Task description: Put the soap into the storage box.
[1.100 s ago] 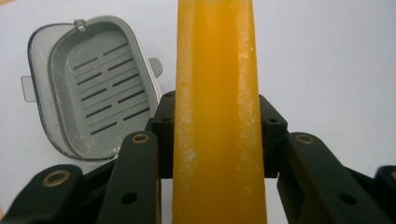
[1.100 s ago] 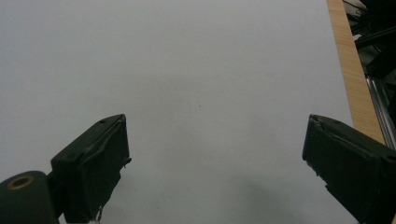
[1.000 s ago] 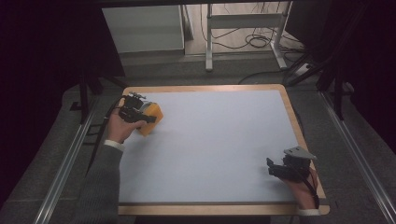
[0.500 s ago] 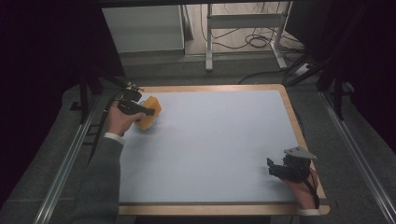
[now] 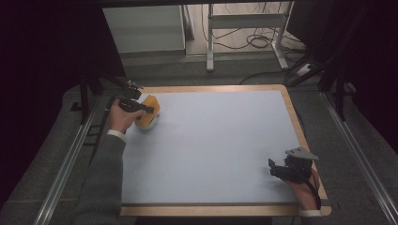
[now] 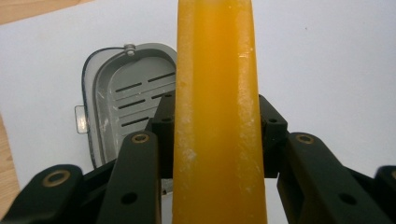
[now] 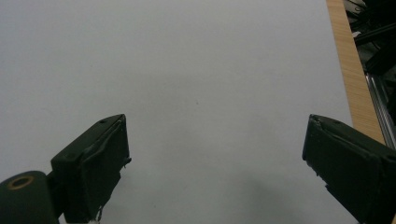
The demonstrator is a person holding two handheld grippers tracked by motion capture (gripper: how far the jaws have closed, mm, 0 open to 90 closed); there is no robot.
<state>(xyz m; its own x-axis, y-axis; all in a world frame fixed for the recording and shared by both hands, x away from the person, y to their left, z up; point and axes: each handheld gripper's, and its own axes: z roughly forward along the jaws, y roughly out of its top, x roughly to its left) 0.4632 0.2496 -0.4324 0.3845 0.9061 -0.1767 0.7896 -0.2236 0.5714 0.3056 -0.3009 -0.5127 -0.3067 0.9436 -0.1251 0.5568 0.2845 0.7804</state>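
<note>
I have the yellow lid (image 6: 217,116) pinched edge-on in my left gripper (image 5: 141,108); its jaws are closed on the lid's two faces. It is a thick, smooth, waxy-looking slab of orange-yellow plastic, lightly scuffed with whitish marks, tapering toward its far end. In the high view the lid sits near the far left corner of the surface (image 5: 211,145), just above a small white container (image 5: 146,123).

My left gripper view gives what the high view cannot: beneath the lid, the grey container (image 6: 126,102) shows a rounded rim, a slotted inner tray, a thin wire hinge and a small side tab.

Well apart from the lid, at the near right corner, my right gripper (image 5: 277,169) rests low with its jaws spread wide and nothing between them. Its own view shows matte black pads (image 7: 100,158) over plain pale board, with the wooden edge strip (image 7: 350,60) alongside.
</note>
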